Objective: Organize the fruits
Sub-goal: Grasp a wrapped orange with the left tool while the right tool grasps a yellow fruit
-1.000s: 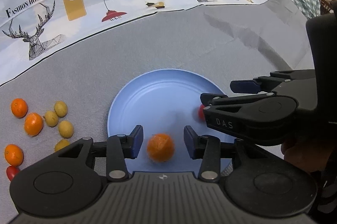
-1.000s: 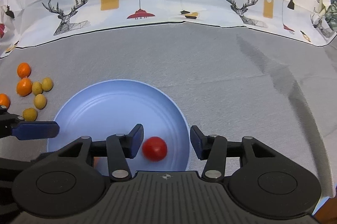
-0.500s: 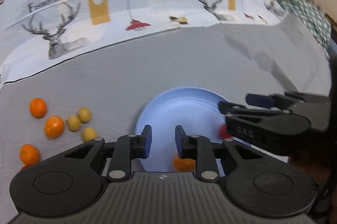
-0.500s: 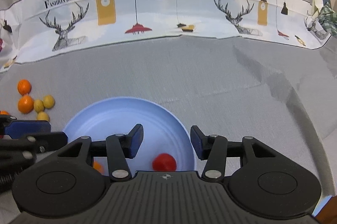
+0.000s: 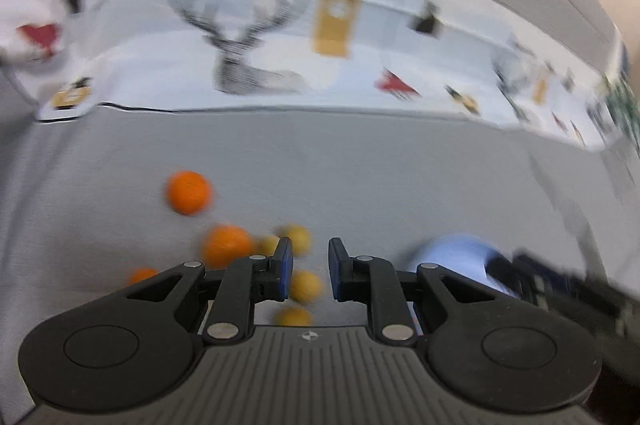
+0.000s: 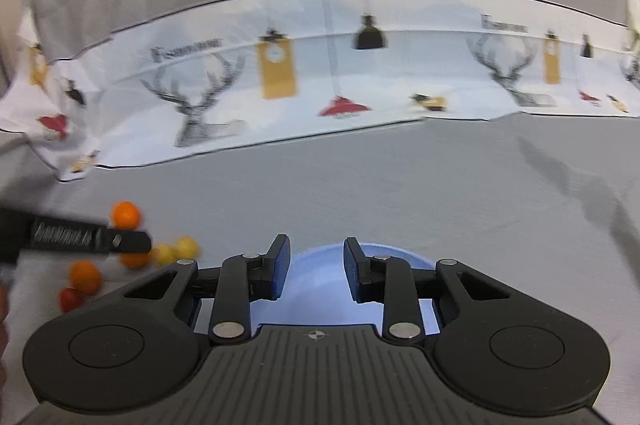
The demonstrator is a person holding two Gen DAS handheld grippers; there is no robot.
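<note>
Fruit pile under the left gripper, blue plate under the right one

Writing on the printed backdrop cloth (image 6: 280, 85) is too smeared to be read; only deer heads and hanging lamps can be made out. The left gripper (image 5: 310, 275) is seen with its jaws a little apart and nothing gripped, a yellow fruit (image 5: 306, 286) showing through the gap on the grey tablecloth (image 5: 360, 185). Oranges (image 5: 188, 192) and more yellow ones are scattered just beside it. The blue plate (image 5: 452, 253) is off to its right. The right gripper (image 6: 316, 271) is held over that plate (image 6: 316, 293) with jaws apart, empty. What's on the plate can't be told, as most of it is hidden by the gripper body. A red fruit (image 6: 70, 299) is spotted near the oranges.
</note>
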